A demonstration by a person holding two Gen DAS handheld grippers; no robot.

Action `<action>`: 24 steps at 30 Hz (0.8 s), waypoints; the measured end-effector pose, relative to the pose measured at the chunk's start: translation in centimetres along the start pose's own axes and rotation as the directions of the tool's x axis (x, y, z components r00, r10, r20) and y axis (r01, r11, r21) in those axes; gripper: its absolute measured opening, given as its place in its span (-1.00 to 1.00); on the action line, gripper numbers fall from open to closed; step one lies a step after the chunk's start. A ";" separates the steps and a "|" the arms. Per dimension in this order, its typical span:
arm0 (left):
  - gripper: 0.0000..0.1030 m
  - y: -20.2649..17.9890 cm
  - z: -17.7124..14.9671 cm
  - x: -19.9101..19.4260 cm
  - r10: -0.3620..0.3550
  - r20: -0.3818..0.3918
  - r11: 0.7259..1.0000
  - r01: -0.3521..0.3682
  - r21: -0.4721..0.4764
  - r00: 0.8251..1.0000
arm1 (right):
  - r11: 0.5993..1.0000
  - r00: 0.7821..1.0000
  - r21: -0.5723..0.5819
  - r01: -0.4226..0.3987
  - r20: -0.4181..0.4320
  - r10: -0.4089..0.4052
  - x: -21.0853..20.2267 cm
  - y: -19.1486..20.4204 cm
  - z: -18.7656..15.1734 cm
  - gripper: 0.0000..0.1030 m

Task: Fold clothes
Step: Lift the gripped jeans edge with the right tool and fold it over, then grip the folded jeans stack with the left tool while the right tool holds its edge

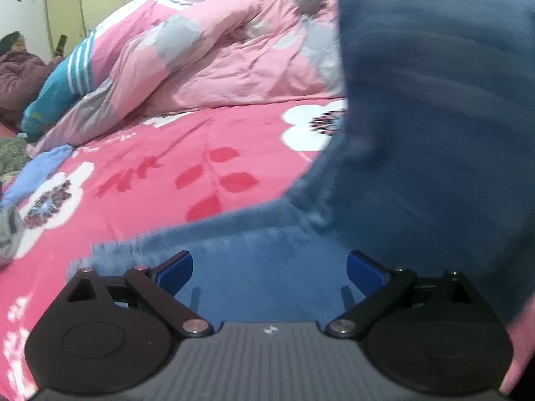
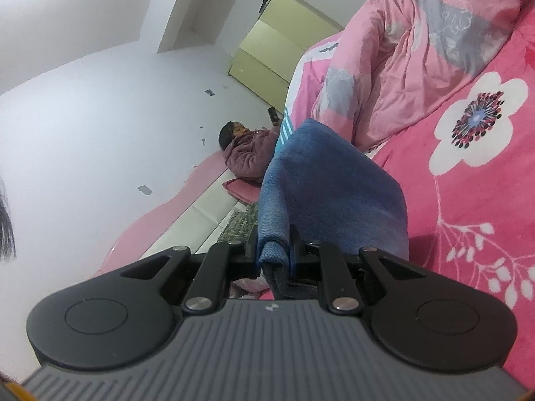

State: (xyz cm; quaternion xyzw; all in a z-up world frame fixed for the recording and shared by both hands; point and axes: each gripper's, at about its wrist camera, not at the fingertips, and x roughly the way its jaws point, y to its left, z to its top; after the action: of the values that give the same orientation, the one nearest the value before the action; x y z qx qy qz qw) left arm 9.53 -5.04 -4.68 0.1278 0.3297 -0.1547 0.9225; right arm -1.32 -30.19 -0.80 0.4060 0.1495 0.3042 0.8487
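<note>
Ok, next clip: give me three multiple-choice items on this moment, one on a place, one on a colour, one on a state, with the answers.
1. Where does the crumpled pink quilt lie?
A. on the far side of the bed, beyond the flowered sheet
B. on the floor
C. between the left tongs

2. What colour is the garment being folded?
A. green
B. blue
C. white

3. What state are the right tongs in?
A. wide open and empty
B. shut on the garment
C. out of view

Answers:
1 A, the left wrist view shows the quilt heaped behind the sheet.
2 B, both views show blue knit cloth.
3 B, the right wrist view shows a fold of the garment pinched between the pads, while the left tongs stand open over it.
</note>
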 end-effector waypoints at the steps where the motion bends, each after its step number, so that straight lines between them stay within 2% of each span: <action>1: 0.93 0.2 0.5 0.7 0.011 -0.014 1.000 -0.011 -0.005 1.000 | 1.000 1.000 0.002 -0.005 -0.001 0.005 0.0 0.0 -0.1 -0.75; 4: 0.93 0.3 1.7 3.4 0.040 -0.070 0.999 -0.041 -0.017 0.997 | 1.000 1.000 0.014 -0.020 0.004 0.020 -0.4 -0.2 -0.3 -0.75; 8: 0.92 0.8 1.7 4.3 0.051 -0.108 0.998 -0.056 -0.040 0.993 | 0.999 1.000 0.033 -0.027 0.009 0.027 -0.8 -0.6 -0.2 -0.75; 14: 0.93 5.2 -0.2 -2.5 0.030 -0.006 0.982 -0.030 -0.184 1.000 | 0.997 0.998 0.056 -0.052 -0.015 0.053 0.2 -0.7 0.2 -0.75; 17: 0.94 7.4 -2.1 -6.3 0.066 0.062 0.973 -0.050 -0.227 0.996 | 0.995 0.995 0.059 -0.081 -0.051 0.084 2.4 0.0 0.3 -0.75; 20: 0.94 9.1 -4.2 -9.2 0.124 0.121 0.957 -0.087 -0.277 0.985 | 0.992 0.989 0.061 -0.106 -0.096 0.112 5.2 0.8 0.2 -0.75; 24: 0.86 11.2 -7.2 -10.0 0.171 0.102 0.921 -0.123 -0.369 0.980 | 0.991 0.977 0.057 -0.117 -0.174 0.126 9.6 2.1 -0.9 -0.75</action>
State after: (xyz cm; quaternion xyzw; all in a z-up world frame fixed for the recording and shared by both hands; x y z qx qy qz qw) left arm 2.23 9.72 -2.04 -0.0299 0.2801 -0.0298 0.9590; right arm 4.82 -22.55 0.20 0.4052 0.2065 0.3869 0.8022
